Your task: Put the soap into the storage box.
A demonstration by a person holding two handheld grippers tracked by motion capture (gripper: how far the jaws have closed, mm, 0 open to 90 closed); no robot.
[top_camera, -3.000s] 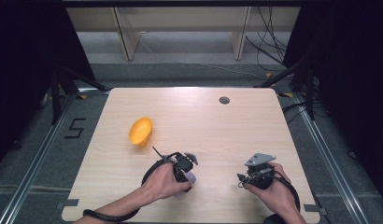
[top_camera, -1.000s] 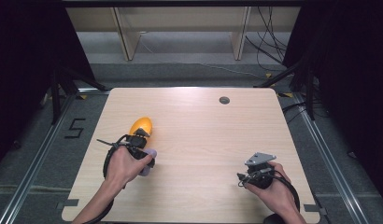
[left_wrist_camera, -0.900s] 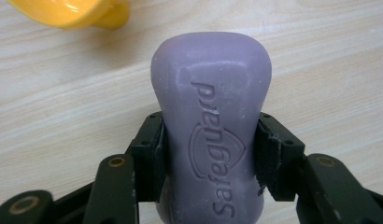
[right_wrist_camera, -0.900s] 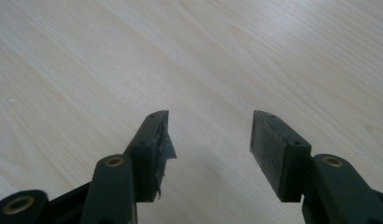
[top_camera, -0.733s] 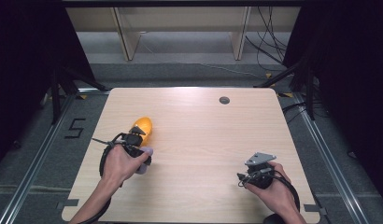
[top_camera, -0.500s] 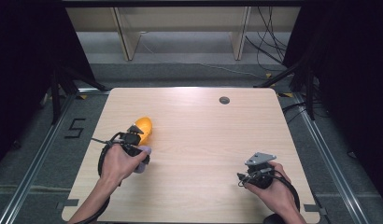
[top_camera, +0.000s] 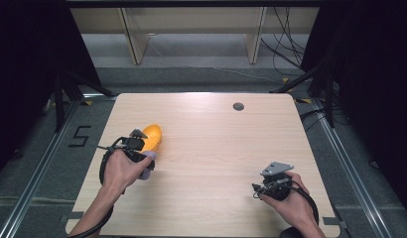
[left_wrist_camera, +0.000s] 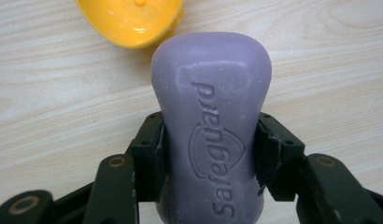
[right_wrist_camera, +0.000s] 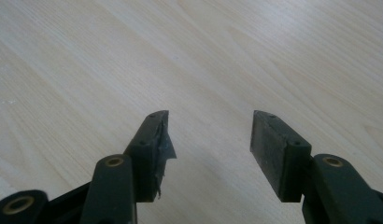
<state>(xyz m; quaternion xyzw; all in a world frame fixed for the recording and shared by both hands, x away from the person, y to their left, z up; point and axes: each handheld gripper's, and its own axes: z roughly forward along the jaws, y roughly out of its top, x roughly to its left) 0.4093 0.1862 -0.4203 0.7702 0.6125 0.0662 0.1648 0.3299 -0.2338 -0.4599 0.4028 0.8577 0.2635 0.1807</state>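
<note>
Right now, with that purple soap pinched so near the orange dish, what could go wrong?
The left gripper clamps the purple soap bar only around its rear half, so the smooth bar might slip or pivot out. The soap's front end nearly reaches the orange dish; pushing on could nudge the light dish across the table instead of landing inside. The right gripper sits open and far away, unable to steady it.

Purple soap bar [left_wrist_camera: 210, 126], gripped between jaws, beside orange dish [top_camera: 151, 137].

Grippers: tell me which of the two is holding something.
The left gripper, clamped on a purple soap bar beside the orange dish; the right gripper is open over bare table.
</note>
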